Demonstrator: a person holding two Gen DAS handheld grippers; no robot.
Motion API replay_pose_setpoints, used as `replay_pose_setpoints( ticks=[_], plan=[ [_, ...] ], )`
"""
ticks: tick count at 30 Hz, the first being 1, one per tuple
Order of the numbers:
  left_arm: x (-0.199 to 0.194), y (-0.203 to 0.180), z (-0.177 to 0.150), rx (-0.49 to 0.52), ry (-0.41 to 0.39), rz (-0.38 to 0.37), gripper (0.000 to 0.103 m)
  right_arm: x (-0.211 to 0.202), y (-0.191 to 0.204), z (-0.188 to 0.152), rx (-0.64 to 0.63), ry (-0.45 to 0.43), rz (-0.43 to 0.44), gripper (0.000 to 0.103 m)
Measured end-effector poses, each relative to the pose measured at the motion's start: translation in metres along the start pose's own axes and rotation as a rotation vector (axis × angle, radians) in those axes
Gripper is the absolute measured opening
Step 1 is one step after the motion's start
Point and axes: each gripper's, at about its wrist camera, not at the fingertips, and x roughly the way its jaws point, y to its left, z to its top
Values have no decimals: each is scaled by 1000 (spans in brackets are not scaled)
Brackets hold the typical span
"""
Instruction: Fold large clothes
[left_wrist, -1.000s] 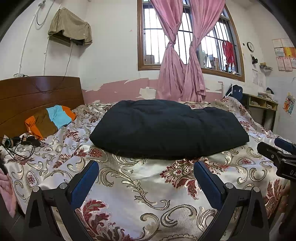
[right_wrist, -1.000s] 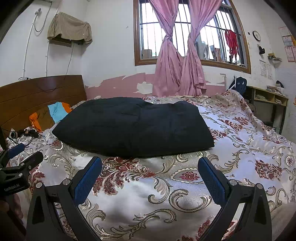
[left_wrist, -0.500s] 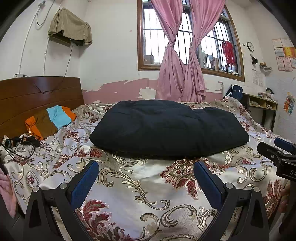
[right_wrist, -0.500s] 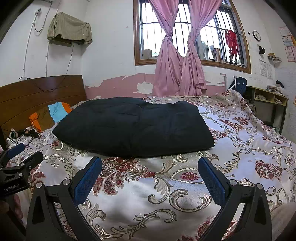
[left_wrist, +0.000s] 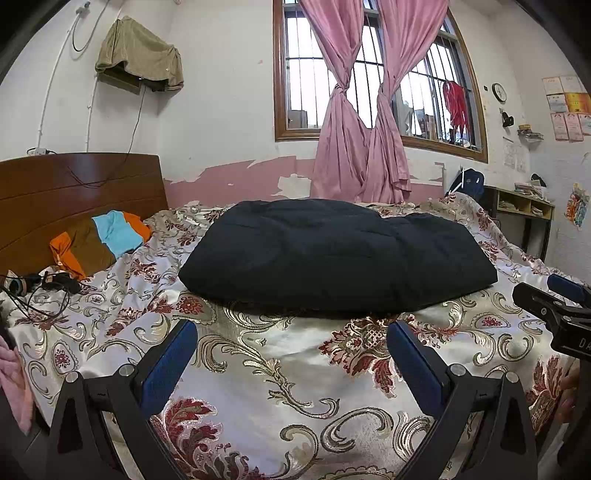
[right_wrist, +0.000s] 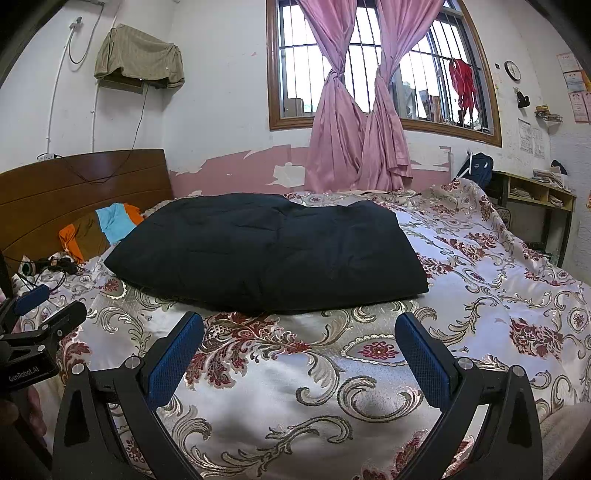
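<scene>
A large black padded garment (left_wrist: 332, 254) lies folded into a thick rectangle in the middle of the bed; it also shows in the right wrist view (right_wrist: 266, 251). My left gripper (left_wrist: 291, 350) is open and empty, held over the floral bedspread (left_wrist: 280, 369) just short of the garment's near edge. My right gripper (right_wrist: 299, 343) is open and empty, also short of that edge. Each gripper shows at the side of the other's view: the right one (left_wrist: 554, 306) and the left one (right_wrist: 37, 321).
An orange, brown and blue cloth (left_wrist: 96, 240) lies by the wooden headboard (left_wrist: 74, 192). Cables and headphones (left_wrist: 40, 284) lie at the bed's left. A window with pink curtains (left_wrist: 362, 140) is behind, and a desk (left_wrist: 524, 210) stands at the right.
</scene>
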Motion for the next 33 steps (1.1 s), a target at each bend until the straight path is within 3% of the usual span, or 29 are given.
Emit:
replay_pose_setpoints(
  ticks=[21, 25, 33],
  plan=[
    [0, 4, 5, -28, 24, -8, 103, 0, 0, 0, 0, 0, 0, 102],
    [4, 0, 5, 11, 52, 89, 103, 0, 0, 0, 0, 2, 0, 102],
    [4, -6, 4, 57, 51, 102, 103, 0, -1, -1, -2, 8, 2, 102]
  ],
)
